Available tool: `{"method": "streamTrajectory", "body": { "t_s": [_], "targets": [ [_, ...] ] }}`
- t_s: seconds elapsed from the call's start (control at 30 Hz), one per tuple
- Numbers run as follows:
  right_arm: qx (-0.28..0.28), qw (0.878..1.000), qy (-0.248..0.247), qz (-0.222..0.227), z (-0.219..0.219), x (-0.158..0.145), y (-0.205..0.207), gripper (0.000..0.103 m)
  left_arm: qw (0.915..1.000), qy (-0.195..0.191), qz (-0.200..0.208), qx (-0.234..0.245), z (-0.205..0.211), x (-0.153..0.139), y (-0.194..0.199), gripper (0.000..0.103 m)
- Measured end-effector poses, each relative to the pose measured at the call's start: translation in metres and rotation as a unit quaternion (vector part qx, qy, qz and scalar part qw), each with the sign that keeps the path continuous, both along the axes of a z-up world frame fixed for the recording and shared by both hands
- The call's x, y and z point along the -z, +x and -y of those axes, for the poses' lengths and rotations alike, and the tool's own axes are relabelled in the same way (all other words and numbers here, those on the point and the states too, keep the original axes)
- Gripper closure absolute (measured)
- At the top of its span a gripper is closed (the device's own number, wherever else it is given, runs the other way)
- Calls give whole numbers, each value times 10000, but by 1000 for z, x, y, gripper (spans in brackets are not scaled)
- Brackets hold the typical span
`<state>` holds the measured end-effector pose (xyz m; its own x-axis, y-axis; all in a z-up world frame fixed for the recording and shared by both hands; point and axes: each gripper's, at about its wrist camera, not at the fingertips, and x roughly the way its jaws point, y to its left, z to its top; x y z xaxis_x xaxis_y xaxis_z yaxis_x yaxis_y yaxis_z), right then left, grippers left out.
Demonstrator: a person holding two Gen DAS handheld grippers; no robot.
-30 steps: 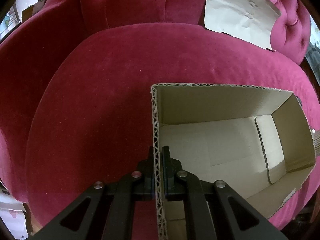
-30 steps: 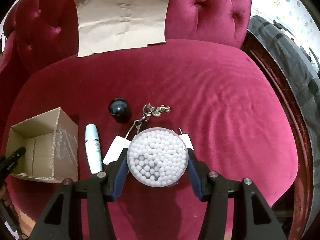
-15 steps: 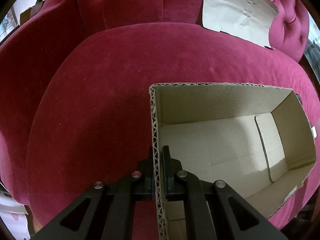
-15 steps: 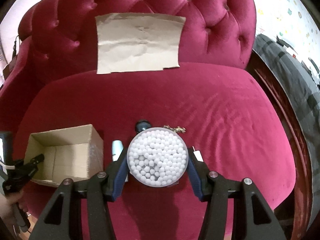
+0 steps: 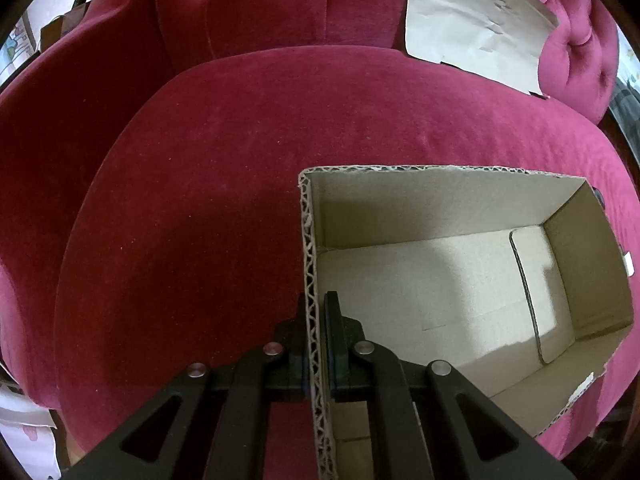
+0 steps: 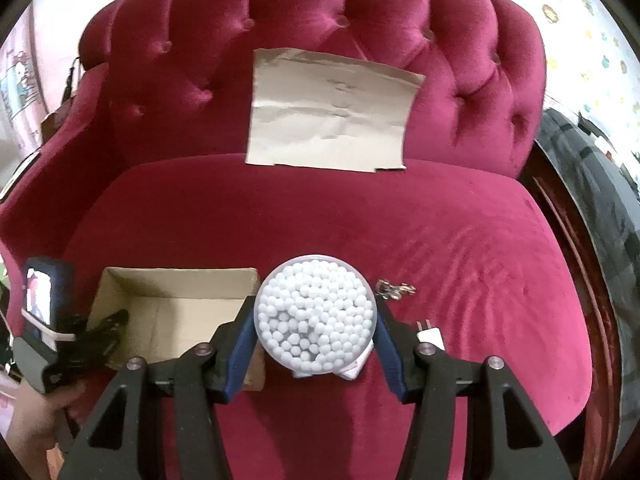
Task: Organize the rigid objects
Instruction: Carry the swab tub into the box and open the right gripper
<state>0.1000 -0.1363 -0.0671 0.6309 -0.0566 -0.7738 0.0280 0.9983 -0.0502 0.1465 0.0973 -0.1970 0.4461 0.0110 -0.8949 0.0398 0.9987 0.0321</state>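
My right gripper (image 6: pixel 315 320) is shut on a round clear tub of cotton swabs (image 6: pixel 315 314) and holds it above the red seat, just right of the open cardboard box (image 6: pixel 176 312). My left gripper (image 5: pixel 316 304) is shut on the box's near left wall (image 5: pixel 310 280), one finger inside, one outside; it also shows in the right wrist view (image 6: pixel 108 320). The box is empty inside (image 5: pixel 440 280). A keychain (image 6: pixel 394 290) and a white plug adapter (image 6: pixel 430 334) lie on the seat right of the tub. The tub hides whatever lies under it.
A flat cardboard sheet (image 6: pixel 328 110) leans on the tufted chair back (image 6: pixel 320 12); it also shows in the left wrist view (image 5: pixel 476 20). The red velvet seat (image 6: pixel 460 240) stretches right. A dark wooden edge and grey fabric (image 6: pixel 592 208) lie beyond the chair's right side.
My right gripper has lifted the tub of swabs up and moved left toward the box; the bottle and dark ball are now hidden. The left gripper keeps its hold on the box wall.
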Motion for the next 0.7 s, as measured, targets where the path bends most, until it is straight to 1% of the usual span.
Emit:
{"method": "streamTrajectory", "body": {
  "t_s": [0.17,0.37,0.7],
  "targets": [
    [-224,9997,33,8,-18,-2,1,45,10000,-28,-20,-32,-1,0,0,97],
    [-564,9984,17,-69,-48,4,7,45,10000,-63,-38,-35,-4,0,3,97],
    [-1019,9946,109,-159,-82,15,21,45,9999,-98,-21,-9,-6,0,1,97]
  ]
}}
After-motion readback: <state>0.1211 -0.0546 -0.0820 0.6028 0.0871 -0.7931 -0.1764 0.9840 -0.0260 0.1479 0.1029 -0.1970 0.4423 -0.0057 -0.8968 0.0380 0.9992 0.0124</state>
